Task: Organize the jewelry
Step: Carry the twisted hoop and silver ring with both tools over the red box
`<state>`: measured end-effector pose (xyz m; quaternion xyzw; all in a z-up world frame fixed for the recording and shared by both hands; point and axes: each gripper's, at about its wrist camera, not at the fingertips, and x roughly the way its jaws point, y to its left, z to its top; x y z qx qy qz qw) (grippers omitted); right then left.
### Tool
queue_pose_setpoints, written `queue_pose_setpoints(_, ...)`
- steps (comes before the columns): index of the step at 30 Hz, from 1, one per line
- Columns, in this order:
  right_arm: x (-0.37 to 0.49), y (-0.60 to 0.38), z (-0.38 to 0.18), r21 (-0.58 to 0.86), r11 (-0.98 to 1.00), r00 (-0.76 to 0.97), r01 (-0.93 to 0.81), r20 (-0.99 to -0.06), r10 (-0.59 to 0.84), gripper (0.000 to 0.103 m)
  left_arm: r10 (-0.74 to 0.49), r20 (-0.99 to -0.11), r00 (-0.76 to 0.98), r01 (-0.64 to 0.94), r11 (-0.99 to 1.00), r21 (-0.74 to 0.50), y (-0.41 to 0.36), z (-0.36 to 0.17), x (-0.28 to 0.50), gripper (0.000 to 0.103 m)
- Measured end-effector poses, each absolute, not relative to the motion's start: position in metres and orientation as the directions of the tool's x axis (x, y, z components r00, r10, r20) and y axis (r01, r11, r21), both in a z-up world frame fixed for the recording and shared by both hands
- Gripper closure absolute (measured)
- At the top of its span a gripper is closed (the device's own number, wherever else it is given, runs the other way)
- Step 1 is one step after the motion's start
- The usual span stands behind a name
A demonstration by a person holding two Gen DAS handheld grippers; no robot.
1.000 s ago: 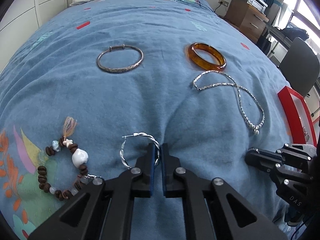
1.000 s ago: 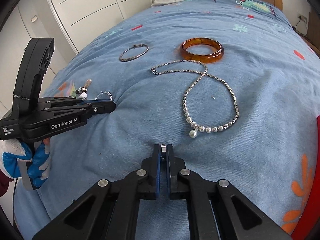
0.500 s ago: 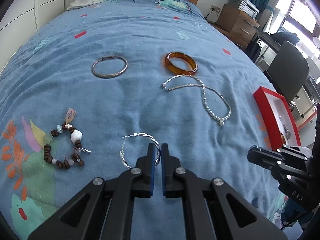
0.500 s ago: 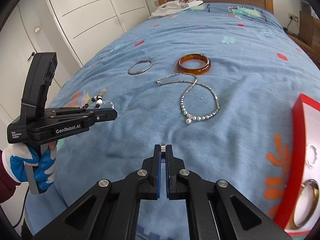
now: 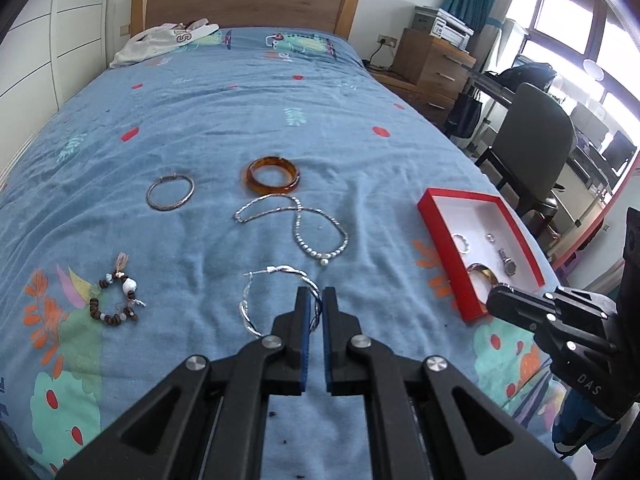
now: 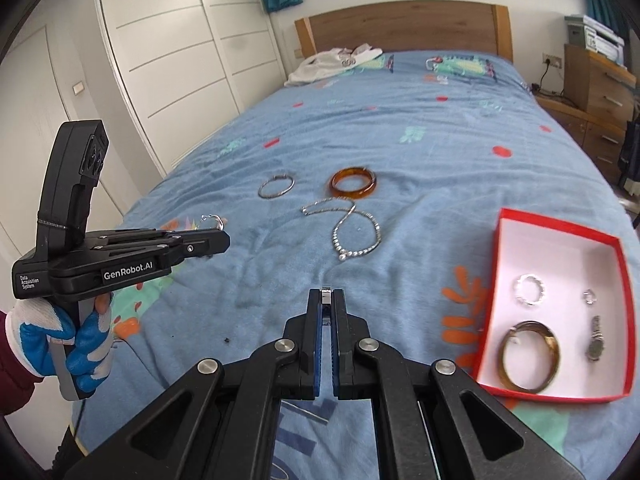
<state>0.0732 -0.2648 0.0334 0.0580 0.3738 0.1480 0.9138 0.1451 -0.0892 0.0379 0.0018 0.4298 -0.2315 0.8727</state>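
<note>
Left claw [image 5: 315, 300] clenched on a twisted silver hoop [image 5: 276, 300], held above the blue patterned bed [image 5: 224, 128]. Right claw [image 6: 327, 300] clenched on a small silver piece [image 6: 326, 297]. Open red jewelry box with white lining [image 6: 560, 248] lies on the bed to the right.

"GenRobot.AI" marks the left claw [image 6: 216, 242]; "DAS" marks the right claw [image 5: 496, 300]

Blue bed [image 5: 224, 120] bears bangles, necklace [image 5: 296, 224], red box [image 5: 444, 236].
</note>
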Motion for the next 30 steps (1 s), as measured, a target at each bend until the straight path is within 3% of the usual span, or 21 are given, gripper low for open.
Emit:
queue_pose_setpoints(16, 0.062, -0.39, 0.053, 0.189, 0.979, 0.763, -0.078, -0.62, 0.18, 0.099, -0.512, -0.733, 0.448, 0.576, 0.792, -0.201, -0.239, 0.066, 0.142, 0.098)
queue_pose_setpoints(30, 0.162, -0.5, 0.002, 0.171, 0.985, 0.647, 0.019, -0.754, 0.118, 0.099, -0.5, -0.806, 0.317, 0.671, 0.719, -0.182, -0.375, 0.002, 0.201, 0.098)
